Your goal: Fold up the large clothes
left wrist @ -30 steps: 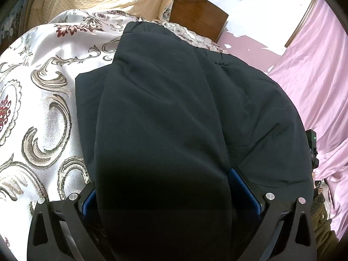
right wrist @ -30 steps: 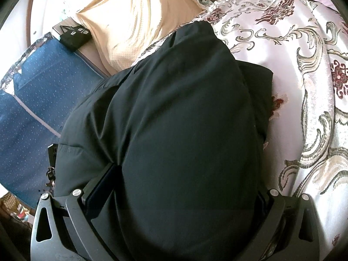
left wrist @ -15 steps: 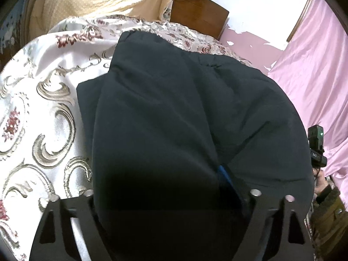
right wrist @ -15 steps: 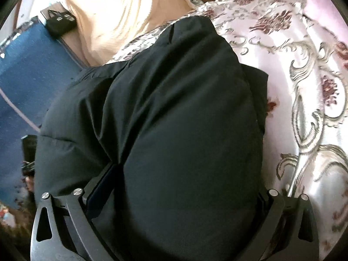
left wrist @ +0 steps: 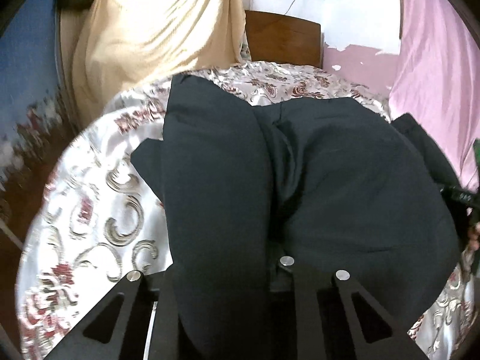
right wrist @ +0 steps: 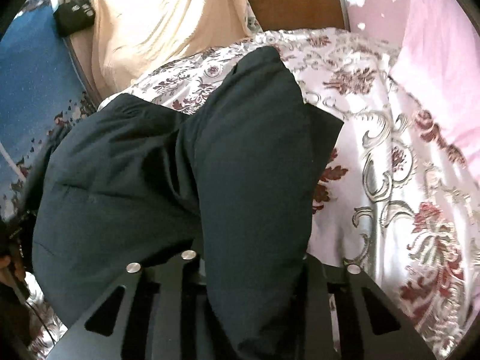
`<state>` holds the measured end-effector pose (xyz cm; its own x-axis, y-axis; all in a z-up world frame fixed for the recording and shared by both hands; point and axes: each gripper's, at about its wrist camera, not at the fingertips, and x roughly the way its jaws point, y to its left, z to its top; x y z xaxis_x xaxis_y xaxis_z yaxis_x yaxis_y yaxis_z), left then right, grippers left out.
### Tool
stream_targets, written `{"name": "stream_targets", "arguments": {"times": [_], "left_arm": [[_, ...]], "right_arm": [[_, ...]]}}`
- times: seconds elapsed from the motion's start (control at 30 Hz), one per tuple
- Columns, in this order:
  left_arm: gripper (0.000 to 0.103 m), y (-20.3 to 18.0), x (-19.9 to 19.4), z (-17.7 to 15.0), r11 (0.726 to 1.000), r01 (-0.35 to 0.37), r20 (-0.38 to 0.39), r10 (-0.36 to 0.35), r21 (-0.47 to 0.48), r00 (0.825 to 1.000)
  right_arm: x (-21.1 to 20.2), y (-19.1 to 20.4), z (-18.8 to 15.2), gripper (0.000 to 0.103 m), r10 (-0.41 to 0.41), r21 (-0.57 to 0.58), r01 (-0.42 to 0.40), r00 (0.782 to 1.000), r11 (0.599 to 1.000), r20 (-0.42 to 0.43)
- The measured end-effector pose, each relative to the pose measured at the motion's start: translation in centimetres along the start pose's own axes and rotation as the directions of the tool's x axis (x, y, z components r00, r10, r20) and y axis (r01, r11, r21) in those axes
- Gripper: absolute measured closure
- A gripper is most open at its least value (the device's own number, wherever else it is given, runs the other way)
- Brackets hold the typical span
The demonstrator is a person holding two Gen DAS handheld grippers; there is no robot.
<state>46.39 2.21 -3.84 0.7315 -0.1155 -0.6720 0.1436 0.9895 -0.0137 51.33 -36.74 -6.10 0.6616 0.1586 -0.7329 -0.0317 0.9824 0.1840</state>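
**Gripping dark garment at both near edges over patterned bed**

Covering most of both views is the bedspread (left wrist: 90,210), silvery-white w/ grey scrolls and maroon flowers, spread over the bed. Behind it: a cream drape (left wrist: 156,30) hanging at upper left, pink sheet (left wrist: 435,75) along the right side, blue fabric (right wrist: 33,84) on the far left. A brown wooden headboard (left wrist: 282,39) stands at the far end of the bed, peeling pink-and-white wall beside it.

Next in size, the dark garment (left wrist: 330,180), near-black, lying on the bedspread and bulging toward both cams. In the left wrist view a folded panel runs down the left part, w/ a lower layer's corner sticking out beside it onto the bedspread. Near edge of the garment runs into both tools.

Left gripper (left wrist: 228,273): jaws have just been closing, now drawn in narrow w/ the cloth bunched between them; fingertips buried under fabric, so pad contact itself isn't visible, but cloth is pinched there.

Right gripper (right wrist: 249,258): same, jaws just closed in, garment (right wrist: 240,165) fold wedged between them, tips hidden by cloth.

Smaller: a black pouch (right wrist: 75,18) sits at upper left near the drape. At the right edge of the left view, part of the other gripper's body and a bit of a hand (left wrist: 473,237) show.
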Motion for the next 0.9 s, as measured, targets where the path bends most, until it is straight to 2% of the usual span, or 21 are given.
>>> {"name": "stream_targets", "arguments": {"times": [0.23, 0.4, 0.6, 0.73, 0.9], "left_arm": [[0.086, -1.2, -6.1, 1.4, 0.999, -0.016, 0.015, 0.015, 0.035, 1.0], [0.087, -2.1, -11.4, 0.7, 0.997, -0.044, 0.052, 0.041, 0.067, 0.998], [0.087, -1.9, -16.0, -0.9, 0.995, -0.067, 0.062, 0.063, 0.068, 0.996], [0.087, -1.0, -16.7, -2.5, 0.995, -0.074, 0.039, 0.072, 0.06, 0.997], [0.086, 0.0, -14.9, -4.4, 0.998, -0.05, -0.014, 0.051, 0.028, 0.999]], "right_arm": [[-5.7, 1.8, -0.5, 0.085, 0.024, -0.006, -0.024, 0.999, 1.0, 0.048], [-10.7, 3.3, -1.8, 0.085, 0.05, -0.024, -0.048, 0.995, 0.999, 0.087], [-14.3, 4.3, -3.6, 0.085, 0.086, -0.03, -0.083, 0.991, 0.996, 0.103], [-14.9, 5.1, -5.3, 0.085, 0.095, -0.036, -0.092, 0.992, 0.995, 0.088], [-13.8, 6.1, -7.3, 0.085, 0.069, -0.053, -0.066, 0.996, 0.996, 0.048]]}}
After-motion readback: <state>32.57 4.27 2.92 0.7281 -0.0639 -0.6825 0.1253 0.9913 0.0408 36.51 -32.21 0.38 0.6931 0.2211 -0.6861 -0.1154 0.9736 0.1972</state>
